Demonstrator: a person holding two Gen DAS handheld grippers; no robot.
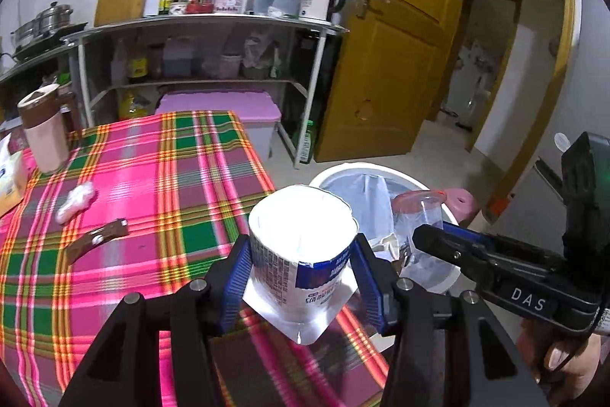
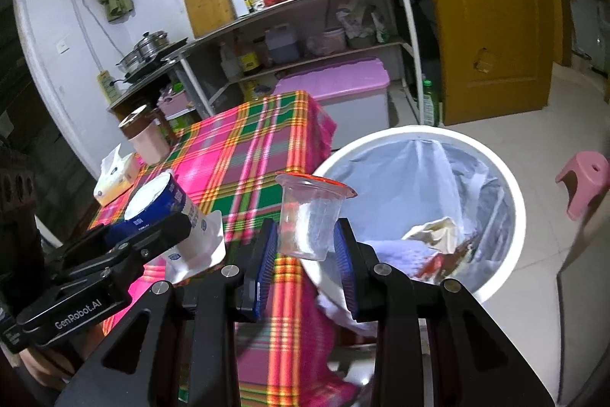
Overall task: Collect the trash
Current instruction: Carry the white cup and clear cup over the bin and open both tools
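I am squeezing a white paper tub with blue print (image 1: pixel 305 254) in my left tongs (image 1: pixel 303 277) and a clear plastic cup with a red rim (image 2: pixel 309 214) in my right tongs (image 2: pixel 305 246), both near the round white lined bin (image 2: pixel 507 185). I should be letting go only right over it.

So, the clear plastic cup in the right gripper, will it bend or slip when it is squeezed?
The clear plastic cup looks thin-walled and empty, so probably light and easy to crush. The right gripper clamps its smooth, tapered lower part, so it might slide upward if squeezed harder. Its rim looks stiffer.
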